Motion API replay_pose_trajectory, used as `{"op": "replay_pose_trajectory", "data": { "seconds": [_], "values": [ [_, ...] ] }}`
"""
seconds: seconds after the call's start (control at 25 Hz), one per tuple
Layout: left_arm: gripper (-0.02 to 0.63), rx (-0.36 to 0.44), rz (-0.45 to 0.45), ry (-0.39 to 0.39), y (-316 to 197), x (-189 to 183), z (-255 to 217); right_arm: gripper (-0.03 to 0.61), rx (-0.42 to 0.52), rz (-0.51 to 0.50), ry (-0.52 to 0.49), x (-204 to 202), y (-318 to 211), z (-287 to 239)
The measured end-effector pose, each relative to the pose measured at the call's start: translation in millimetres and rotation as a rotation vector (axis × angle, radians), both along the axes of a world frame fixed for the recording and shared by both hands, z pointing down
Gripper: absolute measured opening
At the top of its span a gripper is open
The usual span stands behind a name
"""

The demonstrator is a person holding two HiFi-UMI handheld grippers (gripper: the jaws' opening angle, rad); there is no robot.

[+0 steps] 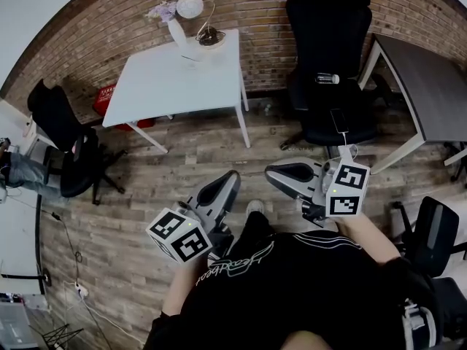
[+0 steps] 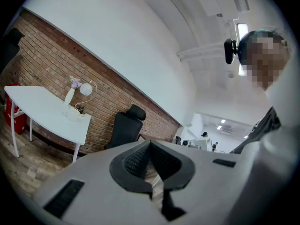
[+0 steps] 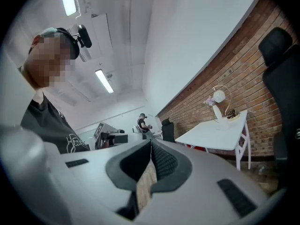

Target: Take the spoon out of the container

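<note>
White table (image 1: 175,79) far left, grippers near the body: approach stage.
The left gripper (image 1: 230,176) and right gripper (image 1: 271,172) each have their jaws pressed together with nothing between them. No spoon or container can be made out in any view. The table bears a vase (image 1: 177,31) and a lamp (image 1: 191,6) at its far edge. Good practice would be to close in, locate the container, then part one gripper's jaws before reaching for the spoon's handle.
</note>
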State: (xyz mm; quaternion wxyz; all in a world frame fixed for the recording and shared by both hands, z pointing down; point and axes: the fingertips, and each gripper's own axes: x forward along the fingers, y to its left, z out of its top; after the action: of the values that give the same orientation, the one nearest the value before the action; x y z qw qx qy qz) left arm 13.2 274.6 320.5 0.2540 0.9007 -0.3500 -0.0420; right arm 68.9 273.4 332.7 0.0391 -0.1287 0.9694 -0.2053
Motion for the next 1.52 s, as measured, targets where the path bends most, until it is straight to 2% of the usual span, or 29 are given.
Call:
{"op": "replay_pose_trajectory", "data": {
  "seconds": [0.24,0.4,0.64,1.0,1.28,1.52],
  "values": [
    [0.005,-0.016,-0.016,0.012,-46,-1,7,-0.003,-0.026,0.024,-0.006,7,-44,7],
    [0.005,-0.035,-0.03,0.018,-89,-16,15,-0.003,-0.059,0.043,-0.005,0,-90,15],
    [0.005,-0.059,-0.042,0.019,-187,-38,28,-0.003,-0.09,0.057,-0.008,-24,-187,26],
    [0.005,-0.035,-0.048,-0.001,-323,-88,19,-0.003,-0.098,0.076,0.007,-65,-328,18],
    [0.006,0.013,-0.097,-0.04,-376,-117,14,-0.003,-0.089,0.087,-0.008,-79,-374,14],
    [0.008,-0.024,-0.187,-0.035,-420,-145,33,-0.003,-0.103,0.08,0.009,-84,-410,23]
  ]
}}
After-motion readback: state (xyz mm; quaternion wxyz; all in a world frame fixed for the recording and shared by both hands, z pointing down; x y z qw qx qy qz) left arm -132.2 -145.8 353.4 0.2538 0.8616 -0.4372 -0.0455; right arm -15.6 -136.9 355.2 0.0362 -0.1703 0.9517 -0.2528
